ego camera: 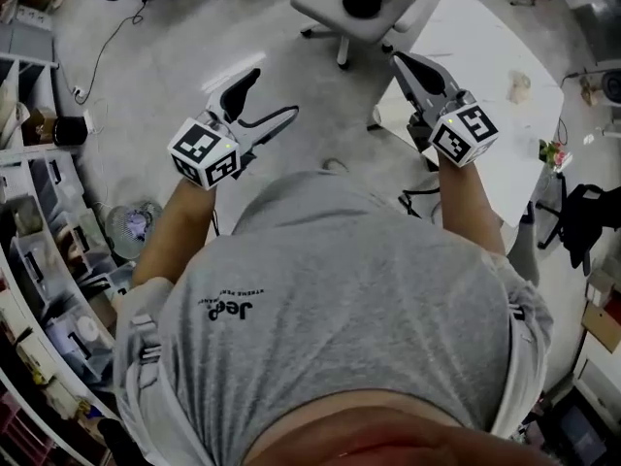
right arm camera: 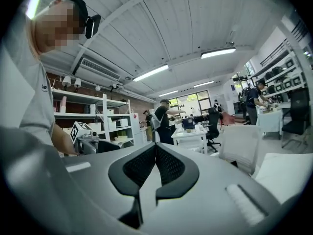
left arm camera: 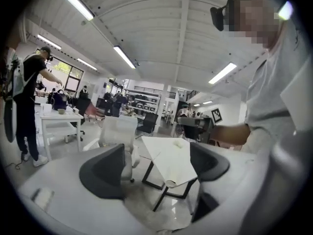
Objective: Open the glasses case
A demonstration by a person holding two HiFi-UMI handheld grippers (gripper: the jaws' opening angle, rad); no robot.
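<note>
No glasses case shows in any view. In the head view my left gripper (ego camera: pixel 270 100) is held out over the floor, its two dark jaws spread apart and nothing between them. In the left gripper view the same open gripper (left arm camera: pixel 156 165) frames a white table (left arm camera: pixel 168 160). My right gripper (ego camera: pixel 408 63) points at that table's near corner (ego camera: pixel 485 56) with its jaws pressed together and empty. Its own view shows the right gripper (right arm camera: pixel 155 150) tips meeting, with the left gripper (right arm camera: pixel 83 135) off to the side.
A small pale object (ego camera: pixel 521 86) lies on the white table. A grey office chair (ego camera: pixel 354 8) stands ahead on the concrete floor. Shelving (ego camera: pixel 39 212) full of items lines the left. Other people work at a far table (left arm camera: pixel 58 116).
</note>
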